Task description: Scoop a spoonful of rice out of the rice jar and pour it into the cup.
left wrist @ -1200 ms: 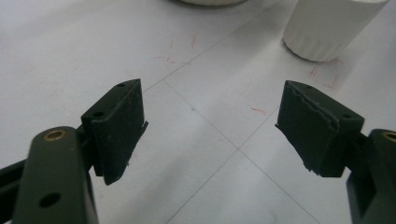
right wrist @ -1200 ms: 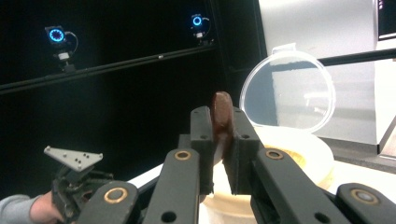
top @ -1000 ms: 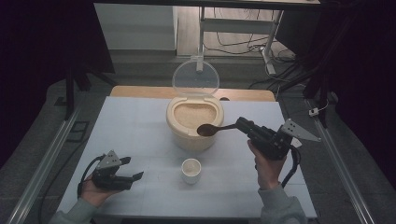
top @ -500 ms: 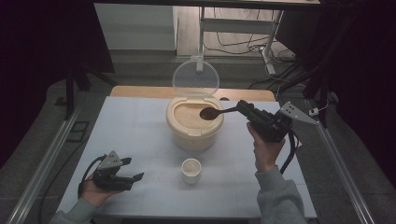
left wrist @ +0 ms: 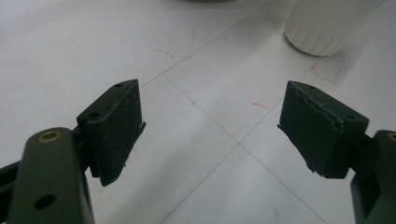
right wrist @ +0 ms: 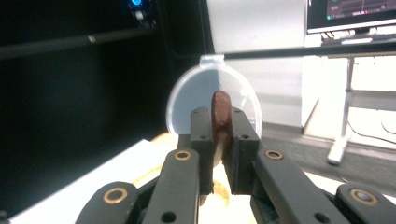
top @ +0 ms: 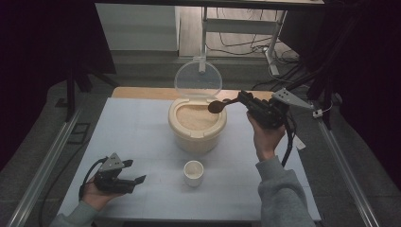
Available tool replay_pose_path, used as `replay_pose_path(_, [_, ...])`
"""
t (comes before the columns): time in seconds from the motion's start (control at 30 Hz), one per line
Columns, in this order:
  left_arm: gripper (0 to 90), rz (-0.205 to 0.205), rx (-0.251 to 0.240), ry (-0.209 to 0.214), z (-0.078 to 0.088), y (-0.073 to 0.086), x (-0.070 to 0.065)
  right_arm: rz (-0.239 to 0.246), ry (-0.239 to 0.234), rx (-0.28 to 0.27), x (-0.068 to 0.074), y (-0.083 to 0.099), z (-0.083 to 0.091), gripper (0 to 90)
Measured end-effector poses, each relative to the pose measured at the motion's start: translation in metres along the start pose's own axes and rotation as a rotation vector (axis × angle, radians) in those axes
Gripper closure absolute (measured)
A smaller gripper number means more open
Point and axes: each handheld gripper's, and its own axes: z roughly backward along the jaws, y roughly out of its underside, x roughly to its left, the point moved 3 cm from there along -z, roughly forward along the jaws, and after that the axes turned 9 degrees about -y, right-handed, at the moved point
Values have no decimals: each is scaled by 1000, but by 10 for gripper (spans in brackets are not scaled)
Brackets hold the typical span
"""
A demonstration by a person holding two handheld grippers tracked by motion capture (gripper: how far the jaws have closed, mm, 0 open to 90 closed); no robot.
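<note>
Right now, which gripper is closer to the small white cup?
Left. The left gripper rests on the table beside the small white cup, jaws open toward it. The right gripper holds a spoon up over the rice container, farther back.

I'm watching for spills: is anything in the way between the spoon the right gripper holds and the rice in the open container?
Nothing visible blocks it. The spoon, clamped in the right gripper, hangs over the container at its right rim. The clear lid stands upright behind the opening, off the path. The small white cup sits nearer the person.

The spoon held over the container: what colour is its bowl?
Dark brown spoon, clearest in the high view.
</note>
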Motion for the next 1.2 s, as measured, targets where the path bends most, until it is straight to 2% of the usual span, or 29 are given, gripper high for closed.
replay_pose_path(0.13, [209, 1, 2, 1, 0, 0, 0, 38, 24, 48, 3, 3, -12, 829])
replay_pose_path(0.23, [209, 0, 4, 1, 0, 0, 0, 89, 52, 79, 6, 4, -20, 830])
replay_pose_path(0.27, [209, 0, 3, 1, 0, 0, 0, 89, 52, 79, 6, 4, -20, 830])
replay_pose_path(0.47, [209, -3, 7, 2, -1, 1, 0, 186, 97, 161, 14, 11, -34, 830])
replay_pose_path(0.53, [209, -2, 6, 2, -1, 1, 0, 201, 103, 176, 16, 14, -37, 830])
replay_pose_path(0.67, [210, -3, 6, 3, -1, 1, -1, 200, 101, 186, 17, 18, -40, 830])
replay_pose_path(0.77, [209, -5, 7, 4, -1, 1, -1, 183, 96, 200, 17, 22, -43, 829])
replay_pose_path(0.83, [209, -8, 7, 6, -1, 1, -1, 134, 88, 198, 14, 27, -43, 830])
replay_pose_path(0.87, [209, -10, 9, 6, -2, 1, -1, 134, 88, 198, 14, 27, -43, 830])
replay_pose_path(0.93, [209, -13, 11, 7, -2, 1, -2, 82, 83, 189, 10, 31, -43, 830])
replay_pose_path(0.97, [209, -13, 11, 7, -2, 1, -2, 27, 75, 178, 5, 35, -42, 830])
replay_pose_path(1.0, [209, -12, 11, 6, -2, 1, -2, 27, 75, 178, 5, 35, -42, 830])
replay_pose_path(1.03, [209, -13, 10, 6, -2, 1, -2, -25, 66, 168, 1, 39, -42, 830])
replay_pose_path(1.07, [209, -11, 9, 6, -2, 1, -1, -25, 66, 168, 1, 39, -42, 830])
replay_pose_path(1.1, [209, -10, 10, 6, -2, 0, -1, -52, 62, 164, -1, 40, -42, 830])
replay_pose_path(1.13, [209, -11, 10, 6, -2, 0, -1, -105, 52, 164, -4, 43, -42, 830])
replay_pose_path(1.17, [209, -11, 11, 6, -2, 0, -1, -129, 51, 159, -6, 44, -42, 830])
replay_pose_path(1.2, [209, -12, 11, 6, -2, 1, -2, -129, 51, 159, -6, 44, -42, 830])
